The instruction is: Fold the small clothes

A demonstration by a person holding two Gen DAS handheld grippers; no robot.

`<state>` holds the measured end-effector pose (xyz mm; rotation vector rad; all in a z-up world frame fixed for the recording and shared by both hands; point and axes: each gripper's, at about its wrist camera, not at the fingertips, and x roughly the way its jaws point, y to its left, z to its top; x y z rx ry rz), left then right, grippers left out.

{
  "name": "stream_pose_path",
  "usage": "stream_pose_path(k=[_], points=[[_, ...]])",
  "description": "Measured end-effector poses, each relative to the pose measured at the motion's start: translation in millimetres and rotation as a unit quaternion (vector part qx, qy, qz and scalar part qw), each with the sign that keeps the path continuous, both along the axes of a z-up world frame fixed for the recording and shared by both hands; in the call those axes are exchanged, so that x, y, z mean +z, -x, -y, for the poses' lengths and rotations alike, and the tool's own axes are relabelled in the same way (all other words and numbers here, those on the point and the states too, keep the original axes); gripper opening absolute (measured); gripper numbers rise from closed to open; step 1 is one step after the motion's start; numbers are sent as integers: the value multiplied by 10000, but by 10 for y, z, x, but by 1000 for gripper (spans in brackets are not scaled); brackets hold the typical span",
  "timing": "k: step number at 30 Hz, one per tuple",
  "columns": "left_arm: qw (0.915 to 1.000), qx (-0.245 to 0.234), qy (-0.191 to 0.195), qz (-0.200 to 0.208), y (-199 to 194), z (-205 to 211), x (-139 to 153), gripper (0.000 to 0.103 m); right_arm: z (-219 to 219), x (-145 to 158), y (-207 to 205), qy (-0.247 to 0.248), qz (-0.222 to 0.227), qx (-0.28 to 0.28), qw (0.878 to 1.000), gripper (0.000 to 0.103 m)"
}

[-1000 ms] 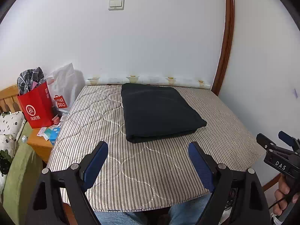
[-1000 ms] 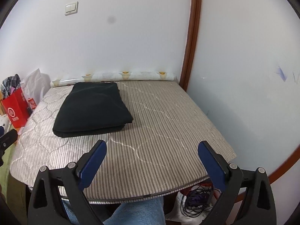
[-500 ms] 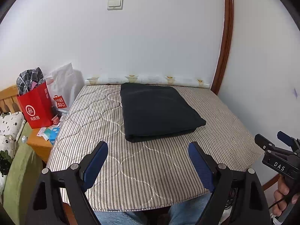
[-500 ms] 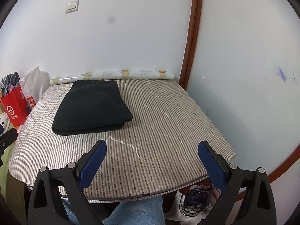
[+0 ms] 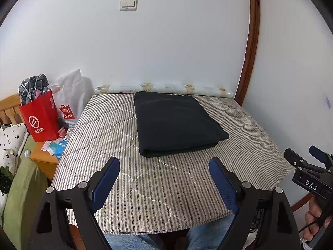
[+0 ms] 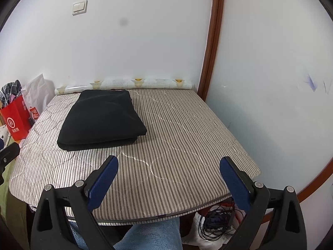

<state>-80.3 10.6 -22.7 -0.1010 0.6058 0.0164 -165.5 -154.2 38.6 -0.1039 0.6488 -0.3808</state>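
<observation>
Now both the left gripper (image 5: pixel 164 182) and right gripper (image 6: pixel 168 180) hover with jaws apart, empty; a careless grab could undo the folded black garment (image 5: pixel 177 123), I think.

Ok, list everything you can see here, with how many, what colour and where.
folded cloth: one, black, on the table's far half.
table cover: one, grey-striped, quilted, over the table.
paper roll: one, white patterned, along the far wall.
light switch: one, cream, on the wall.
red bag: one, left of the table, checked fabric inside.
white bag: one, beside the red bag.
cables: dark tangle, under the table's right edge.
left tool: black with blue pads, open, empty.
right tool: the same, open, empty.
</observation>
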Motion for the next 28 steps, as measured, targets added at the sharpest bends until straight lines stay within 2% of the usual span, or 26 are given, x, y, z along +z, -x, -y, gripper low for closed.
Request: stream_pose_path(k=[28], points=[[9999,47,-6,93,45,-59,46,88,-32,64,56,142,92,-90,9998,97]])
